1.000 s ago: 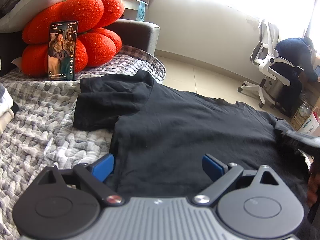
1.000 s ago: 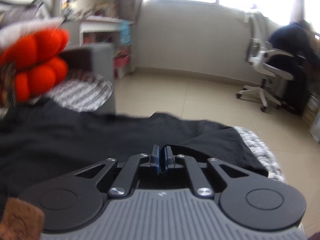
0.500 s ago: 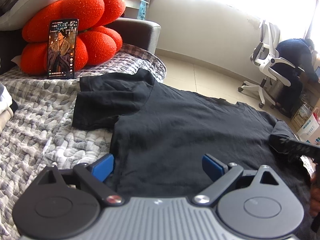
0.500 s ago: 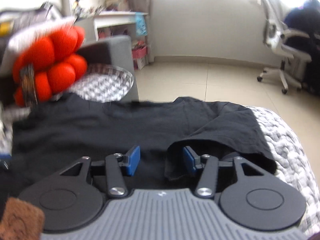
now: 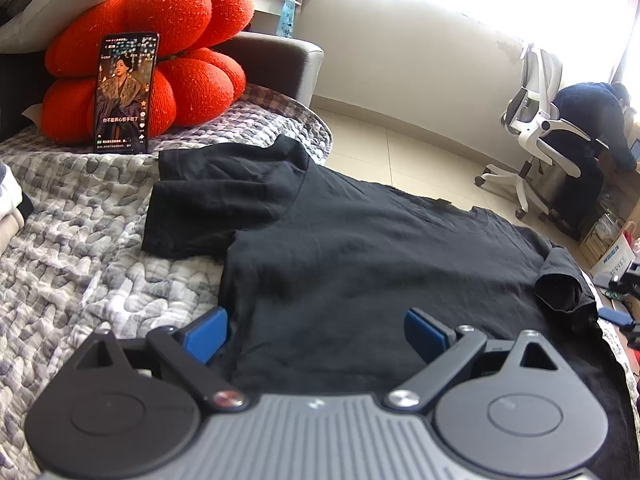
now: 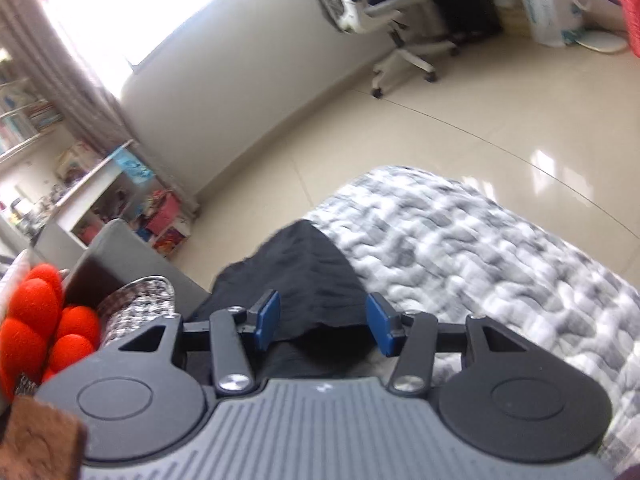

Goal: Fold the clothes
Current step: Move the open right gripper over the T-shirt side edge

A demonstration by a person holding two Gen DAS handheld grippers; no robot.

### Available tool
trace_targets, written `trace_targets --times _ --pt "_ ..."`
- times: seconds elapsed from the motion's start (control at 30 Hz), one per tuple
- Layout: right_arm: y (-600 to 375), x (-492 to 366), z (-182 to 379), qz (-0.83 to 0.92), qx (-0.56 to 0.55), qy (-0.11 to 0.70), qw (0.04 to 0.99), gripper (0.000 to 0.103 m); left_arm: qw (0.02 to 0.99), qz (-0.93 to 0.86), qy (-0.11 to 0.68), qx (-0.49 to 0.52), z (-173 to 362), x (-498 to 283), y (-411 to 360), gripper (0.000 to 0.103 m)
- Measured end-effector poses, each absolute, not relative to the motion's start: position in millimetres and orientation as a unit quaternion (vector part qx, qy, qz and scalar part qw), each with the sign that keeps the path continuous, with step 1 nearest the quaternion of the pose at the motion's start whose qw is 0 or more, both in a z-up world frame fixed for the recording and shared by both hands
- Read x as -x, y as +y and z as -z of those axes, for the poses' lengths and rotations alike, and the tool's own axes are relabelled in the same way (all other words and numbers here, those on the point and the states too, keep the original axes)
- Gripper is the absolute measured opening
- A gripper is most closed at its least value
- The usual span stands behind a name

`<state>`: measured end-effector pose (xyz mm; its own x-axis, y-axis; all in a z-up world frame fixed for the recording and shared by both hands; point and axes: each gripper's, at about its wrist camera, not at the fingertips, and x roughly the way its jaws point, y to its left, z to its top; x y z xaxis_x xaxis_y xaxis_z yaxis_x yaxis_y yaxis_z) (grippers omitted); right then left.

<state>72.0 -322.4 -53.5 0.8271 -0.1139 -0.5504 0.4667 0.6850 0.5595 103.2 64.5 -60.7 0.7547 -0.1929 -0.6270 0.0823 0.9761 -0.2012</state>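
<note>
- A black T-shirt is lying spread flat on a grey-and-white quilted blanket, with its long axis running from the near edge of the left wrist view toward the far edge of the seat, collar end pointing away toward the tiled floor.
- One sleeve is reaching out to the left toward an orange cushion; the other sleeve is sitting rolled and bunched on the right.
- The left gripper is hovering low over the shirt's near part, its blue pads standing wide apart and pressing on nothing; the left pad is sitting just at the shirt's side edge.
- The right gripper is viewed tilted and blurred; its jaws have just been opening and are standing apart, with a dark fold of the shirt lying between them, unclamped.
- A phone is leaning upright against the cushion, screen lit.
- A person is sitting in a white office chair across the room.
</note>
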Motion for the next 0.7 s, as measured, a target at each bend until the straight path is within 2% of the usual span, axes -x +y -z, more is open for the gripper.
trace_targets --times 0.27,0.43,0.7 --pt "-312 -68 48 0.192 -0.343 0.242 0.887 0.052 0.933 0.077 0.343 0.078 60 -102 64 0.095" --pt "-294 -75 40 0.191 -0.23 0.272 0.915 0.052 0.932 0.078 0.345 0.081 60 -102 65 0.095" --pt "-272 -87 60 0.185 -0.083 0.323 0.924 0.052 0.932 0.078 0.345 0.081 60 -102 65 0.095"
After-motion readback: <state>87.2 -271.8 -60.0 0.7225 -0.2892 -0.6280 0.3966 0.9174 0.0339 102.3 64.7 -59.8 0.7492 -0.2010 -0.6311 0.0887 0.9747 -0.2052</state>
